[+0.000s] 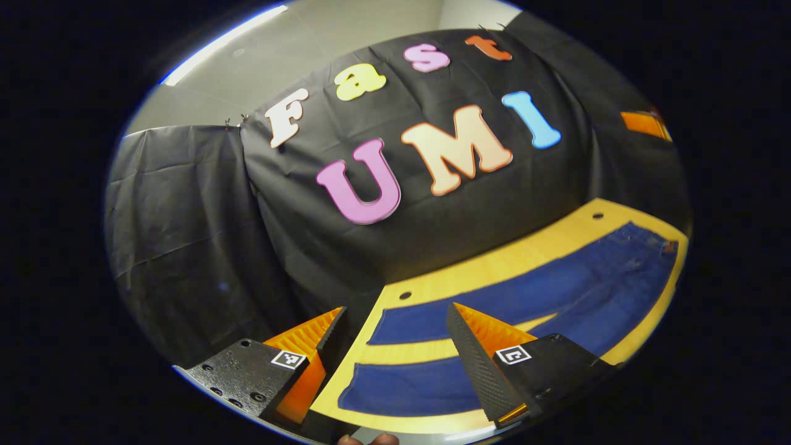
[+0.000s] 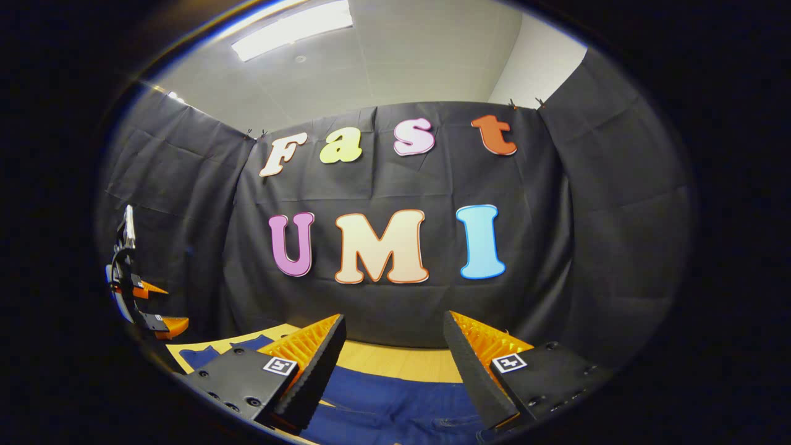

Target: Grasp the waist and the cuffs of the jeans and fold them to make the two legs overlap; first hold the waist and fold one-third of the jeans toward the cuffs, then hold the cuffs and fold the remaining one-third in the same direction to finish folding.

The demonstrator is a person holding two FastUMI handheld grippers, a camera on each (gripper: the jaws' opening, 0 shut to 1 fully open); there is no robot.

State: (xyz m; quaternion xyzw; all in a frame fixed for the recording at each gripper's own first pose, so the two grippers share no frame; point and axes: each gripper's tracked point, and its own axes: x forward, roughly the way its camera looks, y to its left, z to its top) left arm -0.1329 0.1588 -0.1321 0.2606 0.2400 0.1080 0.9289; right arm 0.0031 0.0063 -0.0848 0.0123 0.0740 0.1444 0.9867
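Dark blue jeans lie flat on a yellow wooden table, legs spread apart in a narrow V. The two cuffs lie nearest me and the waist is at the far right. My left gripper hangs open above the cuff end, nothing between its fingers. In the right gripper view the jeans spread under my right gripper, which is open and holds nothing. The left gripper shows small at the far left of that view, above the table's end.
Black cloth walls close the booth behind and to the sides of the table. Small round holes sit near the table's back edge. A bare strip of table runs between the jeans and the back wall. Fingertips of a hand peek in at the bottom.
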